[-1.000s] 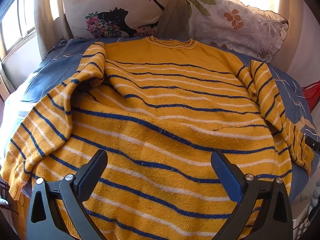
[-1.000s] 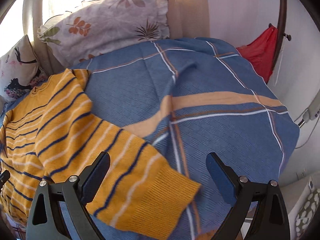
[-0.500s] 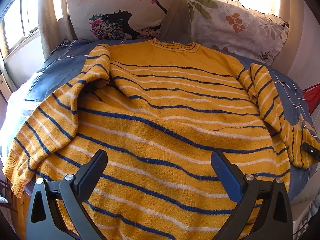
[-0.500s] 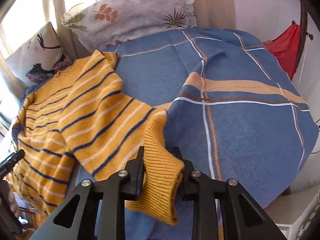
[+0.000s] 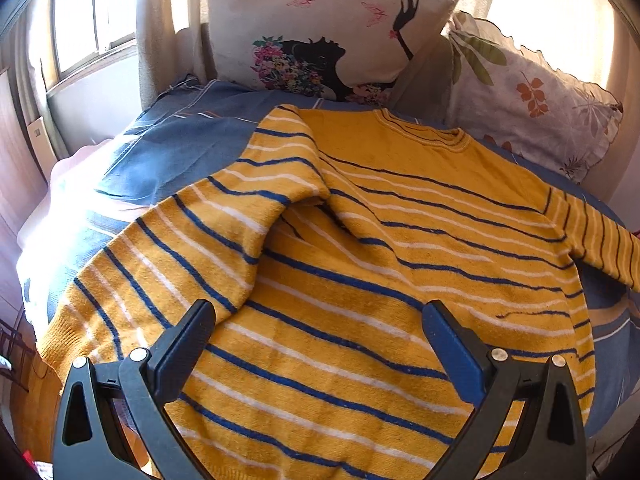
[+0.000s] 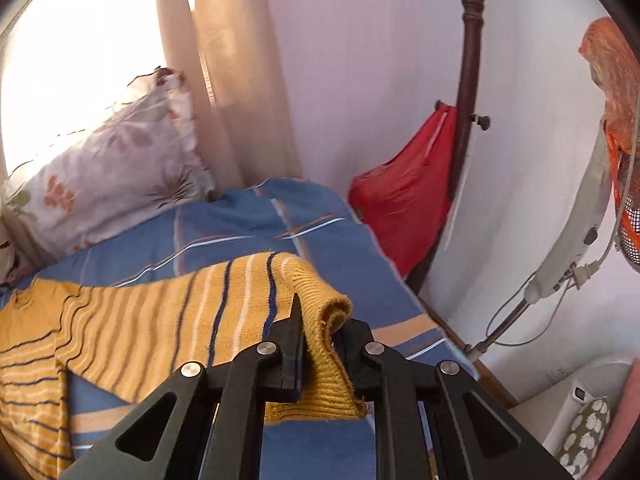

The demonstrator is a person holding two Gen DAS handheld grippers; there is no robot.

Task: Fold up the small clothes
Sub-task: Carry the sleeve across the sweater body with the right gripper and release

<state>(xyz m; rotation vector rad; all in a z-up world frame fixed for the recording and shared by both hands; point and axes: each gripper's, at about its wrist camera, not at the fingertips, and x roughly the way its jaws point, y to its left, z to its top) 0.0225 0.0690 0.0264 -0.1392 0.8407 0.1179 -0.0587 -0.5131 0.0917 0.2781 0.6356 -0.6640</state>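
Yellow striped sweater (image 5: pixel 360 280) on bed (image 6: pixel 248 220) | right gripper (image 6: pixel 318 344) fingers just closed, pinching sleeve cuff (image 6: pixel 324 320) | left gripper (image 5: pixel 320 344) fingers wide, empty | step: sleeve fold | next: carry cuff across body

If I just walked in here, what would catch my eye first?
The big yellow striped sweater spread across the blue bedspread. Its cuff is pinched in the right gripper, whose jaws have just closed on it. Behind, a butterfly-print pillow leans by the window.
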